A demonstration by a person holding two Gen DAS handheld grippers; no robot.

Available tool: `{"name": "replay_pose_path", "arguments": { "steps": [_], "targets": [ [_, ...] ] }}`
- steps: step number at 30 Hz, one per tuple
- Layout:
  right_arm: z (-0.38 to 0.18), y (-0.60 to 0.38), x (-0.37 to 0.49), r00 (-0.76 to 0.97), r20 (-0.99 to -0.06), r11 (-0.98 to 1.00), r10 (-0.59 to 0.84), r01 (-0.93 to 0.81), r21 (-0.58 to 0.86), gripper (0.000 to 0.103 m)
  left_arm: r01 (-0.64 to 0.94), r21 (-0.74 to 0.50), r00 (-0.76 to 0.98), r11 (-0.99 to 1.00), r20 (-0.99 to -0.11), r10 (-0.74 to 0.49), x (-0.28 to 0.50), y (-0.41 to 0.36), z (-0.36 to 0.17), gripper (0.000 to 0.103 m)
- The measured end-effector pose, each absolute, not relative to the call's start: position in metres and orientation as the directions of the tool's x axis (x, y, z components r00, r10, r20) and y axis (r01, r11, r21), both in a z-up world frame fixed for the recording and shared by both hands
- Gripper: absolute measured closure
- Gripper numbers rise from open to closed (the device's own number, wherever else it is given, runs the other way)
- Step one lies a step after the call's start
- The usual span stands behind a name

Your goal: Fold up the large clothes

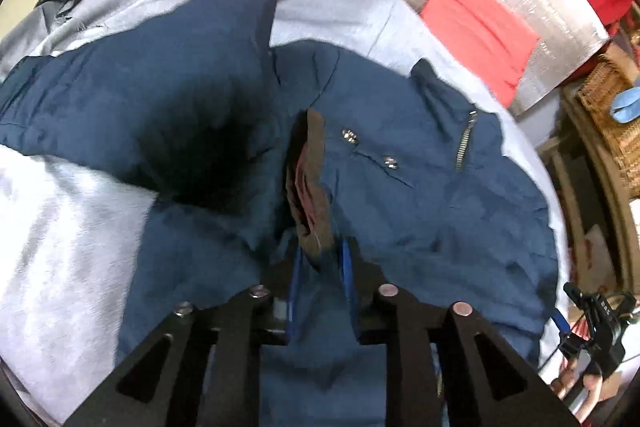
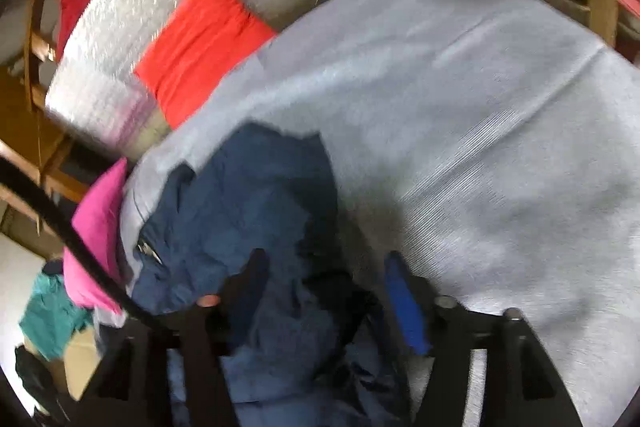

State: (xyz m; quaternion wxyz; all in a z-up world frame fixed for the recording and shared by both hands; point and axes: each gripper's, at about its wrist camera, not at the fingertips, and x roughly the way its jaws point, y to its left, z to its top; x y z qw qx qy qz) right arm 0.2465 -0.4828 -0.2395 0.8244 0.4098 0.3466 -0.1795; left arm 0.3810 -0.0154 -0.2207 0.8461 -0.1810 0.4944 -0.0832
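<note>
Left tool (image 1: pixel 320 259): blue-padded fingers (image 1: pixel 347 269) nearly closed, narrow gap, pinching a fold of the navy jacket (image 1: pixel 420 195) at its brown-lined edge; tool pointed forward and down. Right tool (image 2: pixel 328 291): fingers spread wide, blue pad (image 2: pixel 404 303) on one side, jacket cloth lay between them, no clamp evident. Right tool also seen at the lower right edge of left wrist view, held in a hand (image 1: pixel 588 385)

A navy jacket (image 1: pixel 400 187) lies rumpled and spread just ahead of the left hand-held gripper (image 1: pixel 320 267), front up, brown lining, metal snaps and a zip showing.
</note>
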Motion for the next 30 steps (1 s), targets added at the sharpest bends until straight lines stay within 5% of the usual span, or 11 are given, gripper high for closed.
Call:
{"name": "replay_pose_path", "arguments": {
  "steps": [2,5,7,10,15,20,25,28,30],
  "targets": [
    [-0.226,-0.483,0.233,0.714,-0.696,0.609,-0.077,0.586,0.535,0.036,-0.022,-0.414,0.537,0.91,-0.773,-0.339,0.366,-0.002,-0.208,0.075],
    [-0.204,-0.465,0.22,0.771,-0.626,0.663,-0.119,0.531,0.528,0.04,-0.045,-0.43,0.632,0.902,-0.711,-0.308,0.348,0.035,-0.189,0.051],
    [-0.191,-0.443,0.221,0.796,-0.595,0.73,-0.114,0.473,0.493,0.063,-0.117,-0.441,0.688,0.89,-0.682,-0.247,0.34,0.067,-0.182,0.036],
    [-0.19,-0.406,0.233,0.804,-0.592,0.797,-0.052,0.391,0.461,0.067,-0.258,-0.467,0.728,0.846,-0.669,-0.148,0.337,0.117,-0.188,0.034],
    [-0.209,-0.364,0.258,0.765,-0.645,0.863,0.008,0.32,0.391,0.067,-0.432,-0.521,0.707,0.736,-0.702,-0.082,0.354,0.19,-0.22,0.034],
    [-0.257,-0.363,0.287,0.645,-0.759,0.844,0.096,0.351,0.405,0.066,-0.489,-0.592,0.693,0.64,-0.71,-0.127,0.366,0.224,-0.252,0.034],
    [-0.252,-0.365,0.286,0.626,-0.772,0.848,0.111,0.345,0.402,0.066,-0.498,-0.687,0.718,0.529,-0.669,-0.192,0.379,0.246,-0.275,0.036],
    [-0.245,-0.364,0.279,0.638,-0.766,0.859,0.082,0.345,0.379,0.066,-0.486,-0.721,0.735,0.493,-0.643,-0.216,0.384,0.251,-0.282,0.064],
    [-0.238,-0.367,0.271,0.657,-0.752,0.863,0.064,0.341,0.372,0.066,-0.48,-0.738,0.747,0.474,-0.627,-0.22,0.385,0.253,-0.285,0.073]
  ]
}}
